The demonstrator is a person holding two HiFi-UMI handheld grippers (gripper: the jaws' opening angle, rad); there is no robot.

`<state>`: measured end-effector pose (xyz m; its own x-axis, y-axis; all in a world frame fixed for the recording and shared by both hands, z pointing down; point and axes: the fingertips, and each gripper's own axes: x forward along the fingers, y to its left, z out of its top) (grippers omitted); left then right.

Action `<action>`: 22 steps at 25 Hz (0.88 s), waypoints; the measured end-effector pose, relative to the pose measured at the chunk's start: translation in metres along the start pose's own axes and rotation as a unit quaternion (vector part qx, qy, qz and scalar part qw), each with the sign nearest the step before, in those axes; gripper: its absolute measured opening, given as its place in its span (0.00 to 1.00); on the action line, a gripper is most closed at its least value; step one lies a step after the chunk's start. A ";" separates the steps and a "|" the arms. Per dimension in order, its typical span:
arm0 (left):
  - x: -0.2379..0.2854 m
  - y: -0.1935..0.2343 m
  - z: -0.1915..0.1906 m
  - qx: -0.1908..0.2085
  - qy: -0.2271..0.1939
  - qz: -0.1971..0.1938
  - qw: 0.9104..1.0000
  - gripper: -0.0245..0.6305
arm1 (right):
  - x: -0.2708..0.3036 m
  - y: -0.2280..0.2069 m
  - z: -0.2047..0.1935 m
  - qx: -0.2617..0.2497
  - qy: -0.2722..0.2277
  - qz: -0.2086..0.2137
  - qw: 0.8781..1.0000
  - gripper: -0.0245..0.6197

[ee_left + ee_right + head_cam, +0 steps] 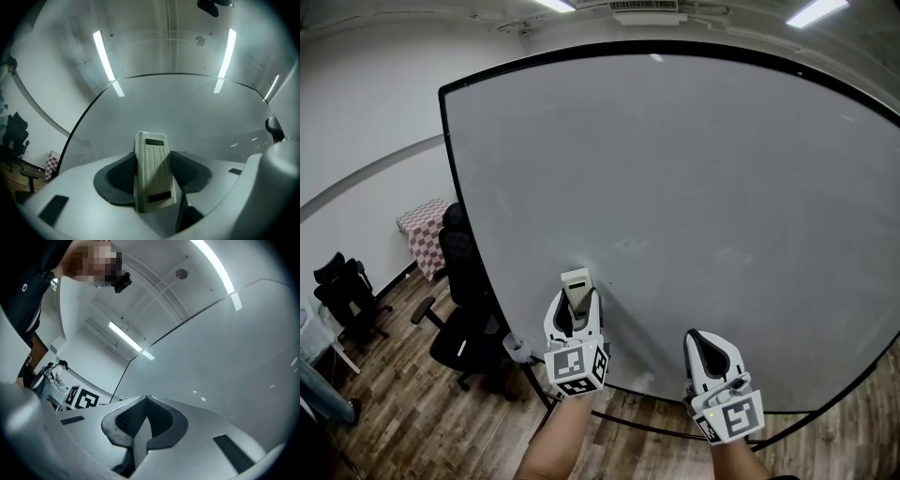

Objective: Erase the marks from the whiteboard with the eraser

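While the left claw (pixel 577 302) pinches the eraser (pixel 576 280) between its two dark pads, the right claw (pixel 705 342) has its jaws pressed together on nothing. The left gripper view shows the grip best: the cream, ribbed eraser (pixel 151 161) stands lengthwise in the left claw (pixel 155 169), and its far end sticks out past the pads. It points at the lower part of the whiteboard (pixel 187 112). No view lets me tell if it touches the board. In the right gripper view the pads of the right claw (pixel 147 401) meet at their tips, with the whiteboard (pixel 225 357) just beyond them.

Only the head view shows both claws together. The right one is beside the left one and a little lower, and both are in front of the whiteboard (pixel 675 178), which has a black frame. To the left of the left claw, past the edge of the board, this view shows a black office chair (pixel 464 314), a second black chair (pixel 342 281) farther off, a small table with a checked cloth (pixel 422 230), and a wooden floor (pixel 403 412). Only the right gripper view shows a person in dark clothes (pixel 33 282) above that claw.

The count is two claws, one eraser, one whiteboard, two chairs and one checked table.
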<state>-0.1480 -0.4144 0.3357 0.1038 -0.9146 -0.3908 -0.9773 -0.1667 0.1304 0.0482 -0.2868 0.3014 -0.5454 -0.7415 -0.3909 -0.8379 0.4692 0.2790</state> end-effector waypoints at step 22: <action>-0.011 -0.095 0.002 0.051 0.011 -0.107 0.993 0.41 | -0.023 -0.013 0.020 -0.009 -0.007 -0.031 0.999 0.07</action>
<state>-0.0564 -0.3876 0.3254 0.3147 -0.8701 -0.3794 -0.9457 -0.3217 -0.0465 0.0714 -0.2662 0.2898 -0.4936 -0.7617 -0.4196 -0.8691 0.4147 0.2696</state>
